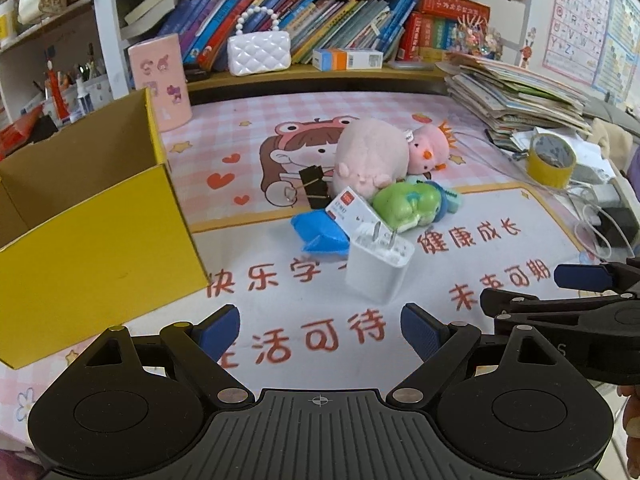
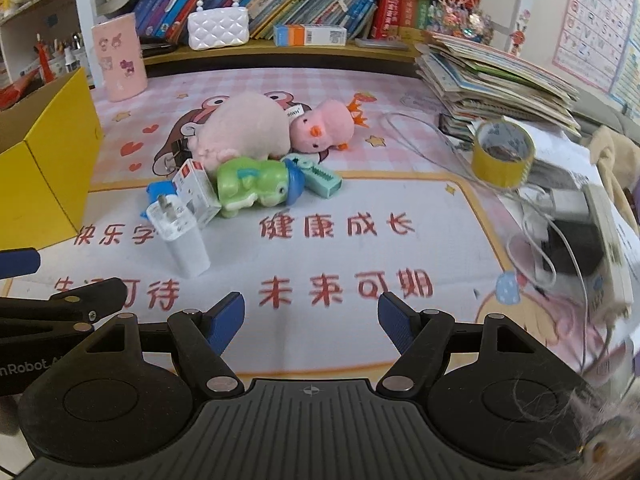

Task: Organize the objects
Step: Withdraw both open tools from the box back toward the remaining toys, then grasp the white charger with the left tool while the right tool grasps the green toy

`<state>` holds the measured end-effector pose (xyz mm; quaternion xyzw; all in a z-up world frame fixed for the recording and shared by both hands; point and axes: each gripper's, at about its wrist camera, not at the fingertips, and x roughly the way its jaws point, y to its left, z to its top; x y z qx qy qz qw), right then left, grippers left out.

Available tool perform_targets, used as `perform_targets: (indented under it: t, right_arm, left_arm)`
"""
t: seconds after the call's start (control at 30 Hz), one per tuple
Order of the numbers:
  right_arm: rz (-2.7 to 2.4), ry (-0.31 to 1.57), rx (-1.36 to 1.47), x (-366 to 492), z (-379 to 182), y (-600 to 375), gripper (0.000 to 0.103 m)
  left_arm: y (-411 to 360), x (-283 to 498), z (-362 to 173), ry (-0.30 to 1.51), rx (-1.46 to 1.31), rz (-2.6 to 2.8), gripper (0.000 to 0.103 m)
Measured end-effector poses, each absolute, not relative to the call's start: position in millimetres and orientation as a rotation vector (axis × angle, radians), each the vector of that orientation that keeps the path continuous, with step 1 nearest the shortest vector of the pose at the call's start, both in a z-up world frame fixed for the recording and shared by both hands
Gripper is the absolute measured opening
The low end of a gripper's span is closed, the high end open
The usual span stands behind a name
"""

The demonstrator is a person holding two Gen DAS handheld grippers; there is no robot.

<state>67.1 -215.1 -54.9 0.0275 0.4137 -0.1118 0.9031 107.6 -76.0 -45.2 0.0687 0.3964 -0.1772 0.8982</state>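
Note:
A pile of small objects lies mid-mat: a white plug charger (image 1: 378,266) (image 2: 182,236), a small white box (image 1: 350,208) (image 2: 196,190), a blue object (image 1: 318,234), a green toy (image 1: 408,204) (image 2: 256,186), a pink pig plush (image 1: 370,156) (image 2: 246,128), a pink chick plush (image 1: 430,148) (image 2: 322,128) and a black binder clip (image 1: 314,186). An open yellow box (image 1: 92,236) (image 2: 48,160) stands to the left. My left gripper (image 1: 320,330) is open and empty, short of the charger. My right gripper (image 2: 311,320) is open and empty over bare mat.
A roll of yellow tape (image 1: 551,160) (image 2: 502,156), cables and a black adapter (image 2: 572,248) lie at the right. A stack of booklets (image 2: 496,80) sits behind them. A pink cup (image 1: 162,82) and a bookshelf (image 1: 304,72) with a white handbag (image 1: 259,52) stand at the back.

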Motion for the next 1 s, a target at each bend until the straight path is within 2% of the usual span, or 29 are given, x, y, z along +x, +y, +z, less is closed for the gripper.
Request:
perform_targets:
  t: [0.73, 1.0]
  right_arm:
    - [-0.131, 0.813, 0.065, 126.0, -52.9, -254.4, 0.072]
    - [-0.158, 0.792, 0.099, 138.0, -53.6, -269.3, 0.072]
  left_arm:
    - [-105.1, 151.0, -43.1, 0.835, 0.086, -0.305, 0.088]
    - [-125.3, 160.7, -49.1, 0.871, 0.115, -0.380, 0.068]
